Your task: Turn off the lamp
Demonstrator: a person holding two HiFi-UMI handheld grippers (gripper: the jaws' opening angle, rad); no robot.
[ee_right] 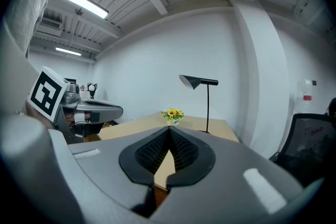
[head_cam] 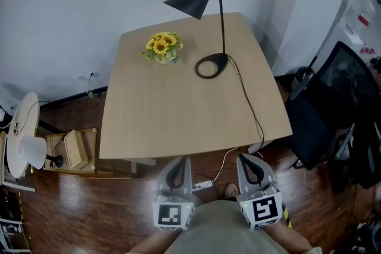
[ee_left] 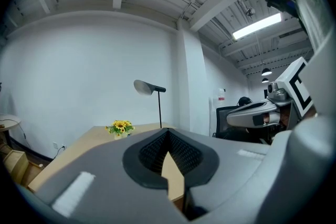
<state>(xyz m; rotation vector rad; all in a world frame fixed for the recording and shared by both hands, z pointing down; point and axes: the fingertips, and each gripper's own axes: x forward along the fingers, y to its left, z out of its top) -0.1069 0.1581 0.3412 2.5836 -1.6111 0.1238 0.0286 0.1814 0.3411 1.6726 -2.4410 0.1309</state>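
The left hand-held gripper [head_cam: 181, 162] and right hand-held gripper [head_cam: 244, 160] are pressed together on nothing, off the counter's [head_cam: 178, 116] near edge. The lamp [head_cam: 200, 2] stands by the far edge, well apart. I cannot tell whether it is lit, so this fits a moment before switching it off or after.

Sunflowers [head_cam: 162, 46] sit on the wooden table [head_cam: 178, 113], office chair [head_cam: 333, 98] beside.

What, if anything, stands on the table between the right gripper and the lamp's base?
Nothing visible. Only bare table lies between the right gripper, jaws shut and empty, and the lamp base. The sunflowers stand left of the base, off that line; the lamp's cord trails along the table's right side.
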